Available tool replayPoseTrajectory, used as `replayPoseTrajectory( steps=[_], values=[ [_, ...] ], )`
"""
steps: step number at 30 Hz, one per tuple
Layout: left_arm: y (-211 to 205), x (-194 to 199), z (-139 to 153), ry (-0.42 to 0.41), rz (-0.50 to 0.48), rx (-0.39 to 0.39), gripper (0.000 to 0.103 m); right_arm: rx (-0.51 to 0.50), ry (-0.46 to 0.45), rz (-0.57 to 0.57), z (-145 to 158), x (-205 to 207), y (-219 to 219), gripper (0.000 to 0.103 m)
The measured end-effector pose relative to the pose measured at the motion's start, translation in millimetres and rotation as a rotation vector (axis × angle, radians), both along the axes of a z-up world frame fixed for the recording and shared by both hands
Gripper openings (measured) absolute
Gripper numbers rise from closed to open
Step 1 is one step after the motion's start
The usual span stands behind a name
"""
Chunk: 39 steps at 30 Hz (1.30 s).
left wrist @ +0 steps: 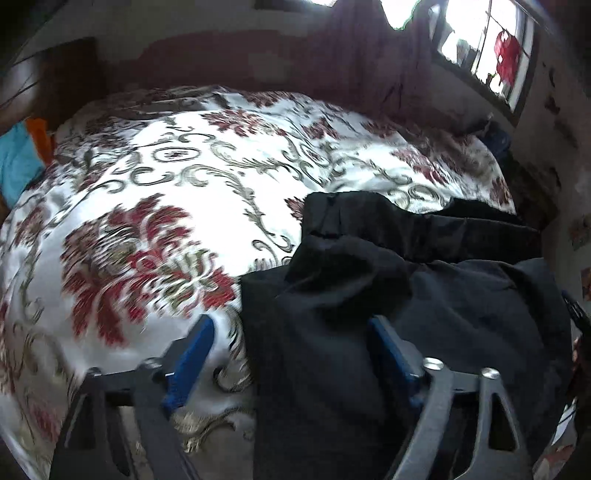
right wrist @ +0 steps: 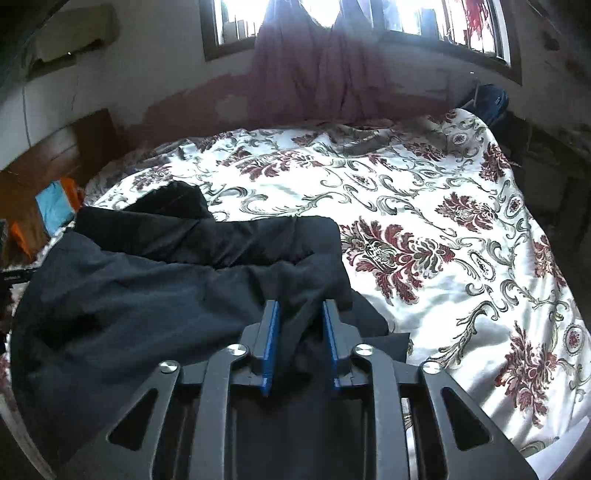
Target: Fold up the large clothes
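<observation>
Black garment [right wrist: 155, 288] on the bed [right wrist: 424, 206]: soft, limp, light; grip edges. Right gripper [right wrist: 300, 317] narrow, pinching its near fold; left gripper [left wrist: 291, 343] wide, astride its edge

The left wrist camera looks forward and down along its blue-padded left gripper [left wrist: 288, 332], close above the near edge of the bed with the white, red-flowered cover [left wrist: 155, 192], and the crumpled black garment [left wrist: 424, 295] fills its right half. The right wrist camera sits just as close behind the right gripper [right wrist: 300, 310], with the same garment [right wrist: 147, 295] on its left. Both views share the garment, the bed [right wrist: 443, 221], the maroon curtain [right wrist: 317, 74] and the bright window [right wrist: 443, 26].
</observation>
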<state>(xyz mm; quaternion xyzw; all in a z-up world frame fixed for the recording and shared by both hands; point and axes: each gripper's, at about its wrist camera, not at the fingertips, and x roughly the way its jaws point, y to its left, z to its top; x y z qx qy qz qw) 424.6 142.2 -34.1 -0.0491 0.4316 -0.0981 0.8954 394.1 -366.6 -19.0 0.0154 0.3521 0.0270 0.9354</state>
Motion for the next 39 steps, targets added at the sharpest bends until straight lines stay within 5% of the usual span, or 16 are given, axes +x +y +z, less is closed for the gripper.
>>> replayPoseTrajectory(
  steps=[4, 9, 12, 15, 19, 23, 28, 31, 34, 36, 39],
  values=[
    [-12.5, 14.7, -6.5, 0.056, -0.036, 0.013, 0.039, -0.068, -0.049, -0.028, 7.4, -2.7, 8.7, 0.005],
    [-51.2, 4.6, 1.1, -0.041, -0.139, 0.232, 0.010, -0.173, -0.096, -0.036, 16.0, -9.9, 22.6, 0.002],
    [-60.6, -4.0, 9.9, -0.091, -0.152, 0.300, 0.007, -0.190, -0.159, -0.063, 28.5, -16.7, 22.8, 0.001],
    [-49.6, -17.2, 30.7, -0.198, -0.101, 0.264, 0.006, -0.226, -0.268, -0.090, 51.7, -28.6, 26.5, 0.001],
    [-44.3, -45.9, 70.1, -0.430, -0.041, 0.279, 0.006, -0.311, -0.386, -0.127, 72.0, -28.4, 41.2, 0.001],
    [-63.0, -47.6, 80.6, -0.568, -0.009, 0.382, 0.005, -0.348, -0.339, -0.169, 59.3, 6.2, 45.3, 0.001],
    [-64.4, 5.9, 41.8, -0.406, 0.062, 0.367, 0.005, -0.325, -0.205, -0.184, 24.1, 44.6, 38.6, 0.001],
    [-64.5, 35.7, 5.9, -0.273, 0.063, 0.360, 0.006, -0.328, -0.175, -0.154, 19.0, 49.1, 42.3, 0.001],
    [-63.8, 42.6, -5.7, -0.223, 0.049, 0.346, 0.008, -0.307, -0.189, -0.148, 24.1, 37.5, 36.4, 0.003],
    [-60.0, 38.8, -1.4, -0.221, 0.053, 0.337, 0.011, -0.280, -0.217, -0.143, 35.4, 21.6, 33.4, 0.009],
    [-54.5, 26.0, 11.6, -0.235, 0.068, 0.326, 0.017, -0.200, -0.248, -0.087, 46.7, 0.7, 32.0, 0.042]
  ],
)
